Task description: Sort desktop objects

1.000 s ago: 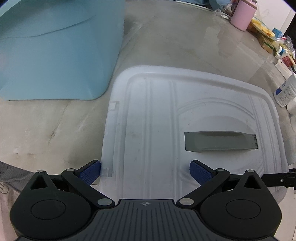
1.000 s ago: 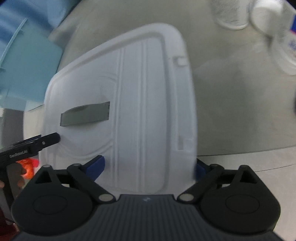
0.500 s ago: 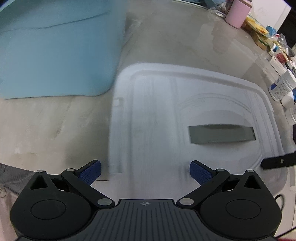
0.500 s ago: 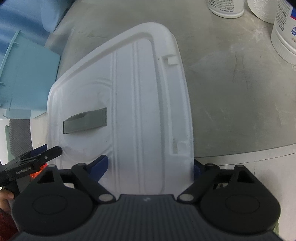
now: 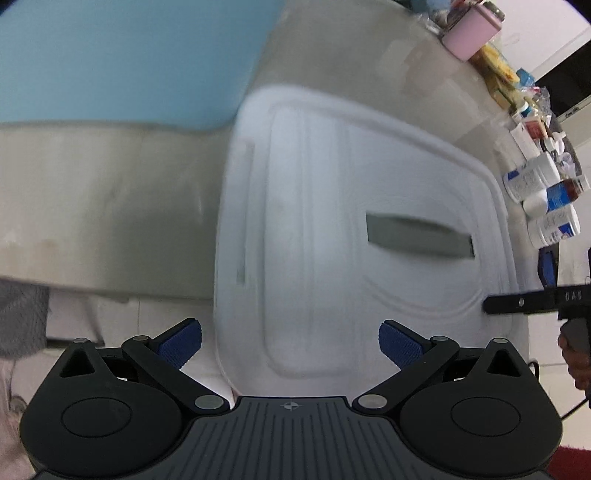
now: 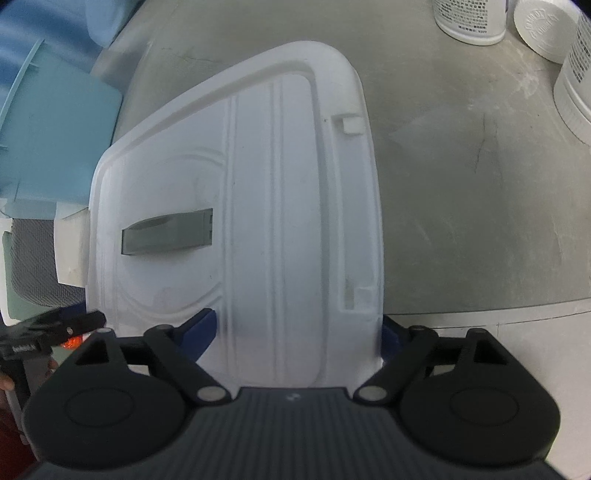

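The right gripper (image 6: 299, 332) is clamped on the near edge of the white lid (image 6: 258, 221), a pad on each face. The left gripper (image 5: 290, 343) stands wide, pads clear, over the lid's corner. The lid overhangs the grey table (image 6: 461, 184). White bottles (image 6: 469, 16) stand beyond, contents hidden.

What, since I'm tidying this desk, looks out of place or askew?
The white lid sits askew to the table edge, and its near end sticks out past that edge over the floor.
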